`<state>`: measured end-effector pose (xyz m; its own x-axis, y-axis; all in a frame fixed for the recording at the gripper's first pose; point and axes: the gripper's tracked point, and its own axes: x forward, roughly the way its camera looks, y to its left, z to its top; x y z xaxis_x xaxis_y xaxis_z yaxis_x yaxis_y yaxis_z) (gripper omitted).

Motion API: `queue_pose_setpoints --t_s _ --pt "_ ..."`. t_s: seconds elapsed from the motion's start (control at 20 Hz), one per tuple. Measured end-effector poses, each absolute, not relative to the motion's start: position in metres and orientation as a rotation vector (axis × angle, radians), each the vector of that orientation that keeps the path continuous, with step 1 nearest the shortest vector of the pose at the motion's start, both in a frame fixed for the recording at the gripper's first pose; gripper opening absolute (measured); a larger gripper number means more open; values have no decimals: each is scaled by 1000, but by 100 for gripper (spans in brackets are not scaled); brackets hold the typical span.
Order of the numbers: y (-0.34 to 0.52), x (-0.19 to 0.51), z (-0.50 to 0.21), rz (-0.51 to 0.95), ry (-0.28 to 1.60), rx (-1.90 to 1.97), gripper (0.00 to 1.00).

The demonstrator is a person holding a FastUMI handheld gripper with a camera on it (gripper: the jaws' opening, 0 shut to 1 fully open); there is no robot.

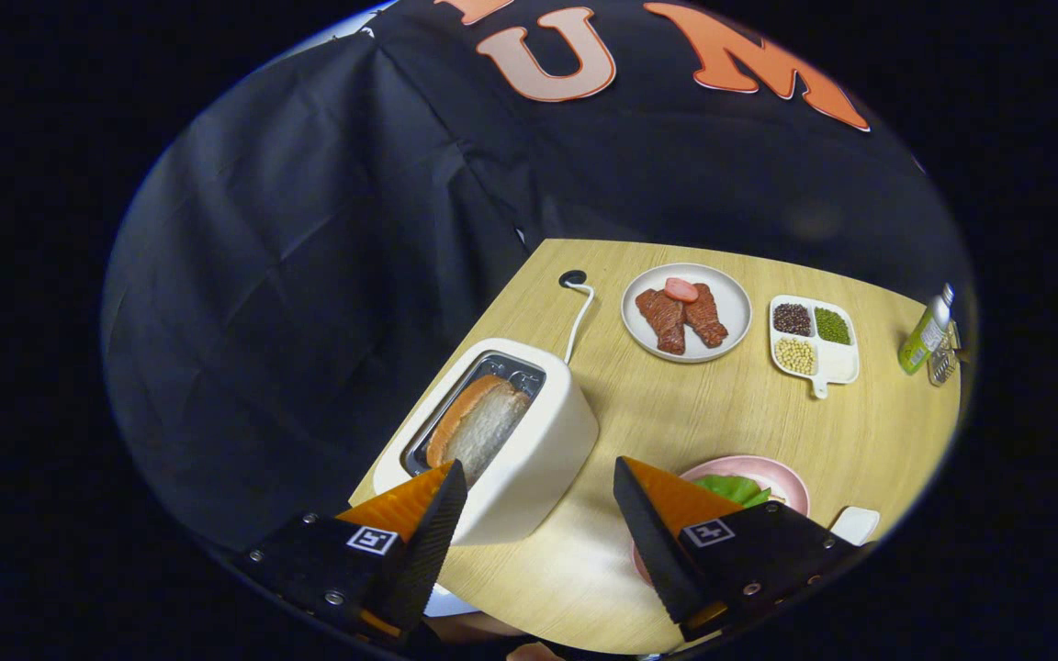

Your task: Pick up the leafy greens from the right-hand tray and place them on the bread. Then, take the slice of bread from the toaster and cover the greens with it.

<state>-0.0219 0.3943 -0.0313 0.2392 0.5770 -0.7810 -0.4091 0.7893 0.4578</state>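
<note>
jaws apart, empty | gripper [538, 487] over toaster [492, 441] | bread [478, 424] just ahead of left finger, long axis running away | greens [733, 488] behind right finger

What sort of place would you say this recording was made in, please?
Probably a staged kitchen tabletop in a recording booth: a wooden table against black cloth, with a toaster holding bread and a plate of meat. The gripper hangs open above the toaster.

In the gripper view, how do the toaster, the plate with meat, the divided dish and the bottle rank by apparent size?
1. toaster, nearest the camera, so enlarged
2. plate with meat
3. divided dish
4. bottle

The gripper is open.
</note>
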Motion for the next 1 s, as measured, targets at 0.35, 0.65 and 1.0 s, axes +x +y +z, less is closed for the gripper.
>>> queue_pose_setpoints --t_s 0.35,0.65,1.0 --pt "439 -12 -33 688 1181 141 96" --pt "468 -13 -42 683 1251 123 90" --pt "468 -11 -64 594 1303 90 73"
